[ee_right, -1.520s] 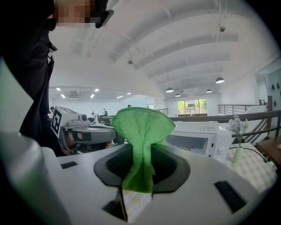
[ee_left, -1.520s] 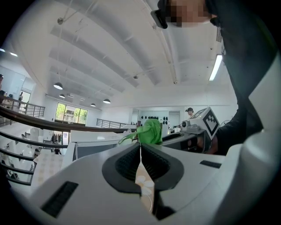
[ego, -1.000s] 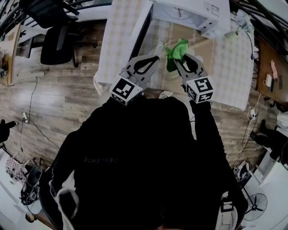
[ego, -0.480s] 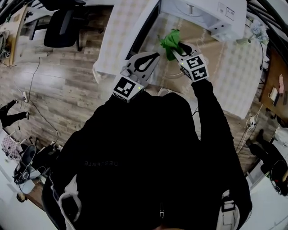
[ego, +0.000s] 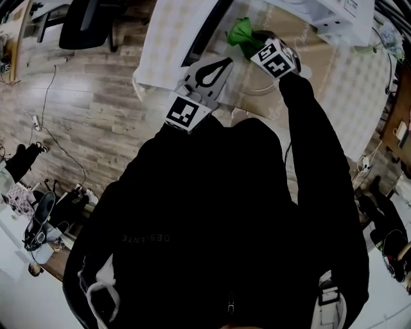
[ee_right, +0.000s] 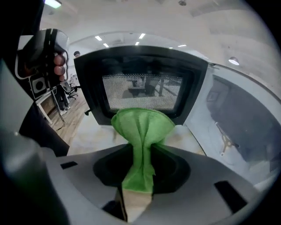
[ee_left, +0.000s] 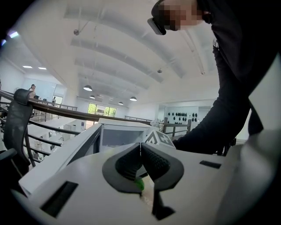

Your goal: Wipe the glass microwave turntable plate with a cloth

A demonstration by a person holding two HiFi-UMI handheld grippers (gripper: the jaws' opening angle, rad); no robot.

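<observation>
My right gripper [ego: 252, 42] is shut on a green cloth [ego: 240, 31], held out over the table in front of the open microwave [ego: 324, 14]. In the right gripper view the cloth [ee_right: 142, 132] bunches up out of the jaws, facing the microwave door [ee_right: 140, 85]. The glass turntable plate [ego: 258, 83] shows only as a faint clear outline on the table below the right gripper. My left gripper [ego: 224, 62] is shut with nothing visible between its pads [ee_left: 153, 160], at the plate's left side; whether it touches the plate is unclear.
The microwave door [ego: 207, 32] hangs open to the left of the cloth. The bare cavity [ee_right: 246, 118] with its turntable hub [ee_right: 225, 141] lies to the right. A checked tablecloth [ego: 164, 38] covers the table. An office chair [ego: 90, 22] stands on the wooden floor at left.
The right gripper has carried the cloth forward, away from the body and closer to the microwave. The left gripper has stayed roughly in place.
</observation>
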